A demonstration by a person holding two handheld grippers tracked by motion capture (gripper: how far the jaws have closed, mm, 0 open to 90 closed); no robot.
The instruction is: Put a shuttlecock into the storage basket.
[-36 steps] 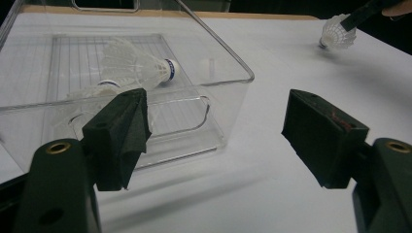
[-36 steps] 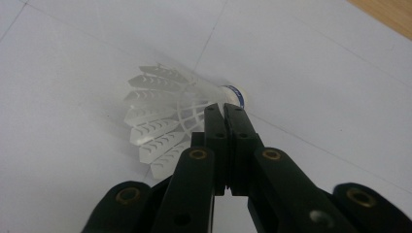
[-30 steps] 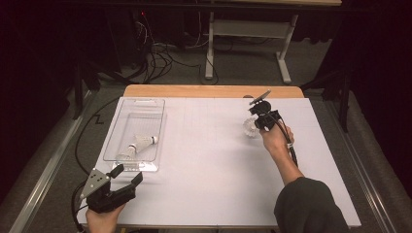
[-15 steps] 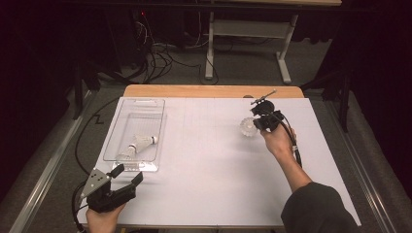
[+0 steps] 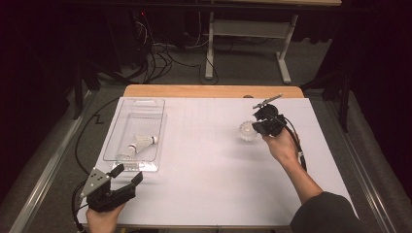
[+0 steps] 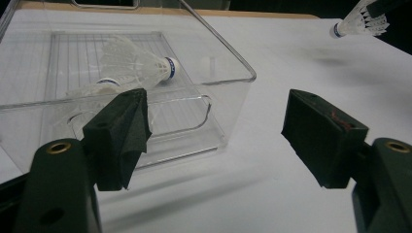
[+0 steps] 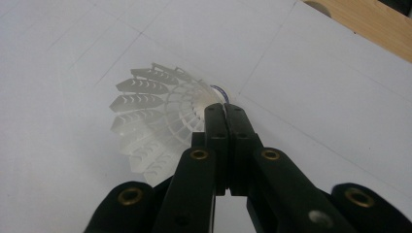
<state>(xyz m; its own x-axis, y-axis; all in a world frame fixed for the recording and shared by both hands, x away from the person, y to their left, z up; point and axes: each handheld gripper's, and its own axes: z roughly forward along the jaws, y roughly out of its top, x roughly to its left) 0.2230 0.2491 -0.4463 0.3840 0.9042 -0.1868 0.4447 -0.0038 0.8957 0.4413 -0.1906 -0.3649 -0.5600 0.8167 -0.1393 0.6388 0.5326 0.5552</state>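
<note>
A white plastic shuttlecock (image 5: 246, 130) (image 7: 150, 116) hangs just above the white sheet at the right, with my right gripper (image 5: 256, 128) (image 7: 226, 109) shut on it near its cork. The left gripper view shows this shuttlecock (image 6: 359, 22) far off, over its own shadow. A clear plastic tray (image 5: 138, 104) (image 6: 228, 53) at the left holds two more shuttlecocks (image 5: 144, 141) (image 5: 125, 155), lying on their sides (image 6: 141, 63) (image 6: 92, 90). My left gripper (image 5: 127, 174) (image 6: 216, 109) rests open just in front of the tray's near end, nothing between its jaws.
A white gridded sheet (image 5: 204, 165) covers the table, and a strip of bare wood (image 5: 209, 91) shows along the far edge. Beyond it are floor cables (image 5: 160, 53) and a white table frame (image 5: 243, 29). The right forearm (image 5: 301, 174) crosses the sheet's right side.
The right hand has shifted slightly nearer and to the right with the shuttlecock in its jaws. The left gripper has not moved.
</note>
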